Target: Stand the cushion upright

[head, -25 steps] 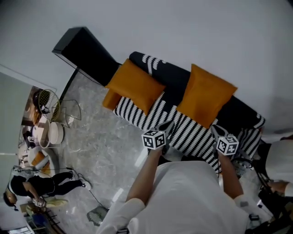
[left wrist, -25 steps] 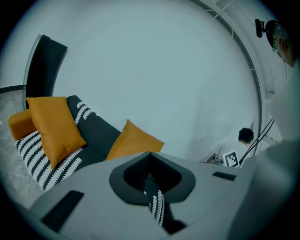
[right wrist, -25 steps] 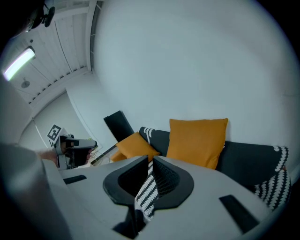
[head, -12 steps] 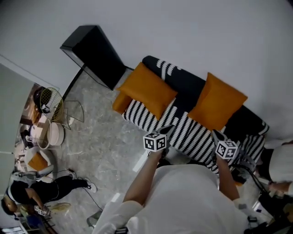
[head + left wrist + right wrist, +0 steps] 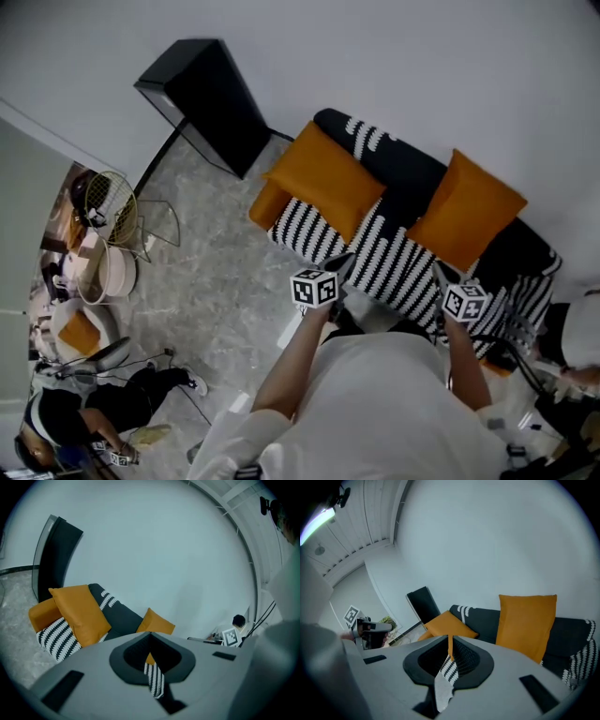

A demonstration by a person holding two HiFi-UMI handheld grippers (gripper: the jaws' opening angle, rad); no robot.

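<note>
Both orange cushions sit on the black sofa [image 5: 401, 174] well ahead of the jaws, out of reach of either tool. The left gripper [image 5: 340, 265] has its jaws pressed fully together, leaving only a thin slit with nothing in it, and the right gripper [image 5: 438, 274] is all but closed and equally empty. Seen along the right jaws, the right cushion [image 5: 466, 211] stands ahead and to the right, already upright against the backrest. The left cushion [image 5: 325, 180] lies just past the jaw tips, slightly left, and slants back with its lower edge slid out over the striped cover [image 5: 394, 267]. That slumped one looks like the cushion to fix. From the left jaws it is ahead and off to the left, with a smaller orange cushion [image 5: 265, 204] tucked under its far end. To do it well, open both jaws wide before closing in, then bring one gripper to each upper corner and pinch the seam rather than the soft middle, which would only bunch. Lift a little, push the bottom edge back into the crease under the backrest, and tip the top rearward until it rests there. Let go one side at a time, watching for sag
</note>
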